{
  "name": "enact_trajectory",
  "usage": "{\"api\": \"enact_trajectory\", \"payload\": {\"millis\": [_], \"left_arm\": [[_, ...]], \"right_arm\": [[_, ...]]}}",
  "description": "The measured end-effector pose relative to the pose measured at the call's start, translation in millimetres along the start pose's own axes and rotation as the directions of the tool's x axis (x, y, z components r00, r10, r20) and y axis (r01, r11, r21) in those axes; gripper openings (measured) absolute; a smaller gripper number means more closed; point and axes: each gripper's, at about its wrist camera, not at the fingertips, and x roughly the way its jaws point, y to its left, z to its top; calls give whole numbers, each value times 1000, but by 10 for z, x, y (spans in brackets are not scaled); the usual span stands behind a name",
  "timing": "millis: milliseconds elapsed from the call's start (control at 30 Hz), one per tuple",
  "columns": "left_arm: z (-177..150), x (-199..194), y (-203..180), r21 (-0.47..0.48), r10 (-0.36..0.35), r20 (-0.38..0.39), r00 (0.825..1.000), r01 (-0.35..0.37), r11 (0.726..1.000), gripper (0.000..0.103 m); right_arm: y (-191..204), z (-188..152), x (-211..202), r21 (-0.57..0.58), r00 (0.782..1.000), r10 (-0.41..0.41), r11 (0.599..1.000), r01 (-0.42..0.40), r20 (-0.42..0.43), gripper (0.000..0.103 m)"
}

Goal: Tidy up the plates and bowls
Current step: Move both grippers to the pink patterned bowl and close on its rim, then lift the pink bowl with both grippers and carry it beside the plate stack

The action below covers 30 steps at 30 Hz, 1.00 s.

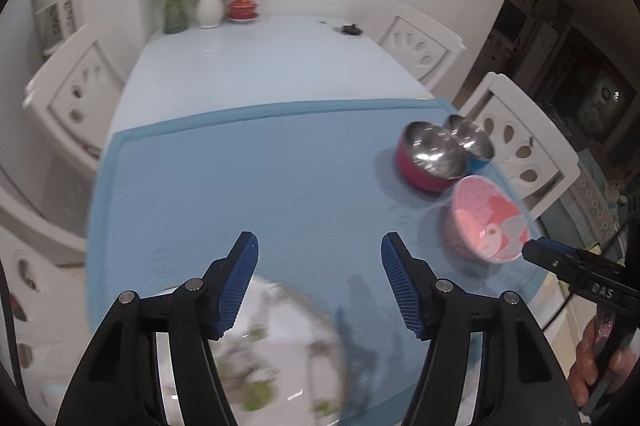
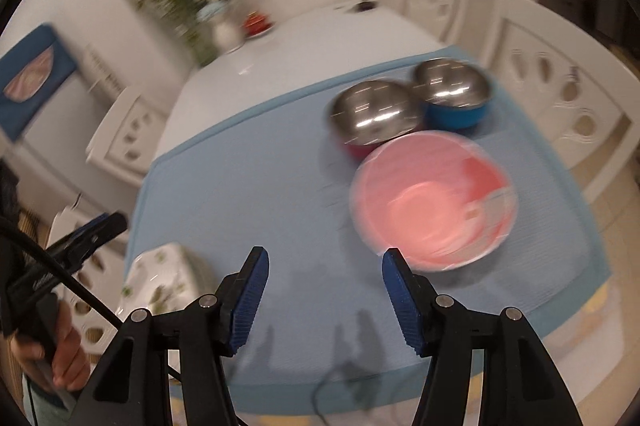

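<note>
A pink bowl sits on the blue mat at the right; it also shows in the left wrist view. Behind it stand a red steel-lined bowl and a blue steel-lined bowl, touching each other. A white floral plate lies at the mat's near left corner. My left gripper is open above the plate's right edge. My right gripper is open, just left of and in front of the pink bowl.
The white table extends beyond the mat, with vases of flowers, a red lidded cup and a small dark object at its far end. White chairs stand on both sides.
</note>
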Motion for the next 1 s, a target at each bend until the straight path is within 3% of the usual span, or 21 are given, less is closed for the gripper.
{"api": "enact_trajectory", "payload": {"millis": [167, 267, 367, 533, 600, 733, 800, 1000], "left_arm": [[132, 383, -580, -27, -70, -35, 997, 69, 997, 62], [152, 674, -887, -62, -106, -75, 992, 101, 993, 62], [134, 924, -1162, -61, -73, -95, 993, 67, 996, 58], [20, 1312, -1356, -110, -86, -157, 984, 70, 991, 58], [-9, 1422, -1384, -130, -77, -169, 983, 55, 990, 56], [-85, 1623, -1401, -165, -83, -215, 973, 48, 985, 45], [-122, 1662, -1381, -185, -93, -218, 972, 53, 981, 43], [-220, 1715, -1396, -223, -132, -215, 968, 83, 971, 18]], "right_arm": [[-619, 256, -46, 35, 997, -76, 996, 77, -21, 58], [-934, 393, 58, 44, 995, -85, 995, 87, -49, 67], [-1149, 476, 243, 40, 992, -70, 996, 74, -101, 67], [-1385, 492, 574, 61, 983, 0, 998, 11, -183, 66], [-1407, 466, 687, 62, 976, 16, 998, -2, -216, 56], [-1447, 429, 839, 45, 966, 37, 999, -26, -255, 52], [-1447, 402, 880, 22, 964, 39, 999, -34, -262, 45], [-1438, 331, 947, -25, 957, 81, 995, -92, -280, 23]]}}
